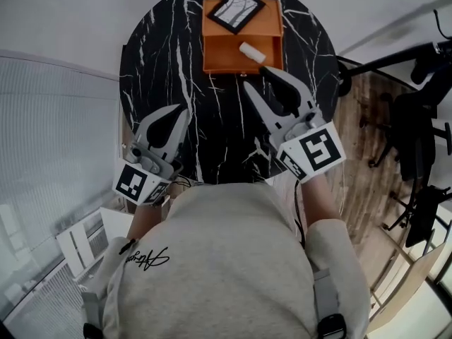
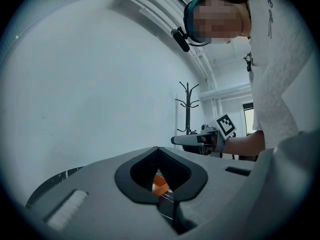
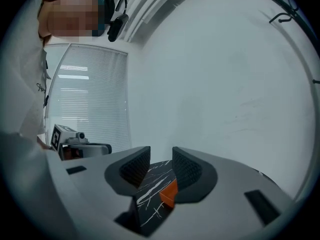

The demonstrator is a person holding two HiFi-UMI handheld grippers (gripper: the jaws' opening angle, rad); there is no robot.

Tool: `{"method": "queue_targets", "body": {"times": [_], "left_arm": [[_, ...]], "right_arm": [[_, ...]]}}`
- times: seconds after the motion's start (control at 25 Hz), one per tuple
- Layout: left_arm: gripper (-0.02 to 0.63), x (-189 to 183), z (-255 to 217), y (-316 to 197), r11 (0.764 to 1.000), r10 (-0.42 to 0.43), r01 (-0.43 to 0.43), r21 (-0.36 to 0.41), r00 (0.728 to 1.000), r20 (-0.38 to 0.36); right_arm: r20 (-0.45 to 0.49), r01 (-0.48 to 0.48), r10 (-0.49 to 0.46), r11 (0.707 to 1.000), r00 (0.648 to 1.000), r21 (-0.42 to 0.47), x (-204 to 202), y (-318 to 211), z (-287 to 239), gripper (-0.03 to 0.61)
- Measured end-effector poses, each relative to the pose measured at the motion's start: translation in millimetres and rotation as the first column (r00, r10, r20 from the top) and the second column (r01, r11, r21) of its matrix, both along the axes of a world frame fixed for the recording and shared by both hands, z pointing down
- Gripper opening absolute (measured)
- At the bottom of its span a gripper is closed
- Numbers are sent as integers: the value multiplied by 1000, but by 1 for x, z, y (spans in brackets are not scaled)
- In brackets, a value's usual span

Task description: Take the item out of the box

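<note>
A: Where do we have the small white tube (image 1: 252, 52)?

B: We see it lying inside the orange box (image 1: 222, 51), toward the box's right side, with nothing touching it.

A: And our right gripper (image 1: 260, 78)?

B: Just short of the box's near edge, its jaws spread with only the black table (image 1: 162, 62) showing between them.

A: Our left gripper (image 1: 182, 113)?

B: Well back from the box and to its left, with the tips pressed together on nothing.
</note>
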State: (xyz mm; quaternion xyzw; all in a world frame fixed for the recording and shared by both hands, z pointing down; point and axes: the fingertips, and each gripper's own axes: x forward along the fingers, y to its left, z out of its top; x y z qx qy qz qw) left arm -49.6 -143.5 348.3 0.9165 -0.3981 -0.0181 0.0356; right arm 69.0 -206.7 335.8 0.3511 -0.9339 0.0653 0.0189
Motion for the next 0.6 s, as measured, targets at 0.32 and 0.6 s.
{"method": "queue_targets", "body": {"times": [0.32, 0.6], "left_arm": [[3, -9, 5, 4, 999, -42, 42, -7, 999, 10], [2, -17, 6, 7, 997, -77, 77, -13, 997, 17]], "right_arm": [[-72, 19, -19, 1000, 997, 1, 0, -22, 15, 132], [-130, 30, -32, 999, 991, -17, 0, -39, 34, 140]]}}
